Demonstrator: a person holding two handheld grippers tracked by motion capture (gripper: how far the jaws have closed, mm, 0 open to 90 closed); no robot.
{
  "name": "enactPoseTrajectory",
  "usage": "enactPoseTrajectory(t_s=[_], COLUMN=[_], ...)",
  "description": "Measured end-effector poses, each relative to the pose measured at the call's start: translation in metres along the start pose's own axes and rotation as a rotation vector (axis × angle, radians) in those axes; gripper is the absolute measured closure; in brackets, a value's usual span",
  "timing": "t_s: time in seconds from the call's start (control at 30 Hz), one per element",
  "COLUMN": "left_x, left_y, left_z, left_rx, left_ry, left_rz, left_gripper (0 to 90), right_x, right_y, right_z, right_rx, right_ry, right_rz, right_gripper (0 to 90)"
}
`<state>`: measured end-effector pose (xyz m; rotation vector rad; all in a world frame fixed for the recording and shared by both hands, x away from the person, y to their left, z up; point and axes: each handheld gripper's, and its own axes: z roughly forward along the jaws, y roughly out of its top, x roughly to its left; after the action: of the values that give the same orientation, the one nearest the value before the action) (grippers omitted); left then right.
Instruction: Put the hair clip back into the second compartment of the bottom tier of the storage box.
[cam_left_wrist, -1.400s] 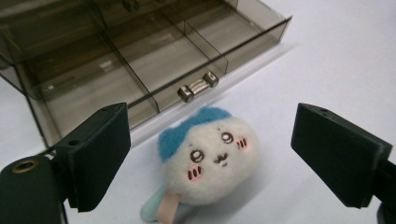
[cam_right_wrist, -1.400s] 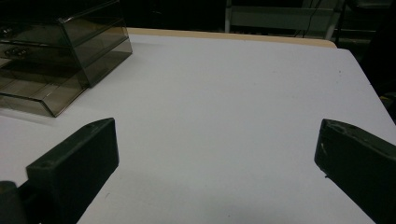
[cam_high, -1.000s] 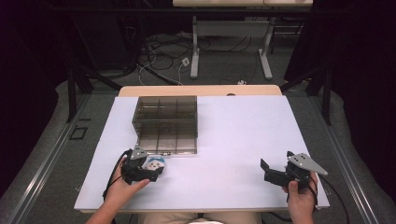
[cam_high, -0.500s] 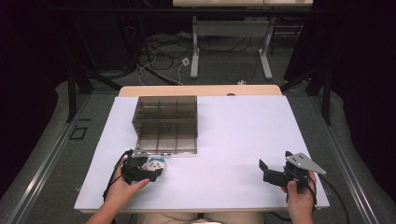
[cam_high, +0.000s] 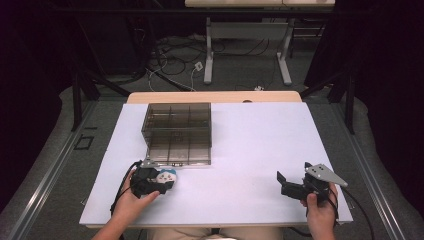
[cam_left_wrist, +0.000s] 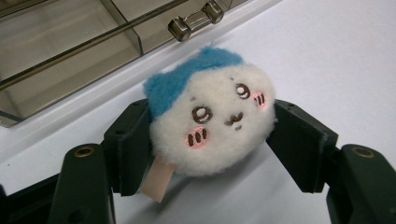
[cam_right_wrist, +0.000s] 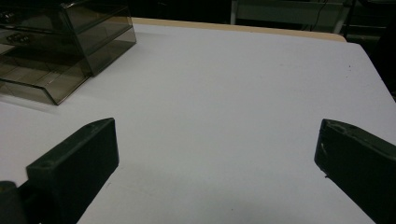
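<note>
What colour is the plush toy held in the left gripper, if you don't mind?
White with a blue top and pink cheeks on the plush toy, clearest in the left gripper view.

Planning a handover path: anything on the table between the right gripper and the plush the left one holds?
Nothing: in the high view, bare white table runs from the right gripper to the plush toy clamped in the left gripper.

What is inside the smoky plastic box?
The divided box shows bare compartments through its tinted lid; nothing visible inside. The plush toy sits outside, clamped in the left tool. Glare hides some corners.
</note>
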<state>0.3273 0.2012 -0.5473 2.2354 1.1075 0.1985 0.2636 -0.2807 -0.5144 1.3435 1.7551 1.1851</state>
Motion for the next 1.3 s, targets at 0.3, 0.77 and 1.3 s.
enactPoseTrajectory(t_s=[0.3, 0.77, 1.3], left_x=[0.0, 0.0, 0.0], left_y=[0.001, 0.004, 0.017], left_z=[0.0, -0.012, -0.025], left_rx=[0.003, -0.016, -0.046], left_ry=[0.001, 0.0, 0.003], left_rz=[0.012, -0.013, -0.039], left_gripper=[34.7, 34.8, 34.7], right_x=[-0.002, -0.002, -0.003], right_y=[-0.001, -0.002, -0.002], right_z=[0.0, 0.002, 0.004], right_rx=[0.0, 0.004, 0.009], right_ry=[-0.004, -0.003, -0.012], right_rz=[0.006, 0.01, 0.022], right_gripper=[0.0, 0.0, 0.0])
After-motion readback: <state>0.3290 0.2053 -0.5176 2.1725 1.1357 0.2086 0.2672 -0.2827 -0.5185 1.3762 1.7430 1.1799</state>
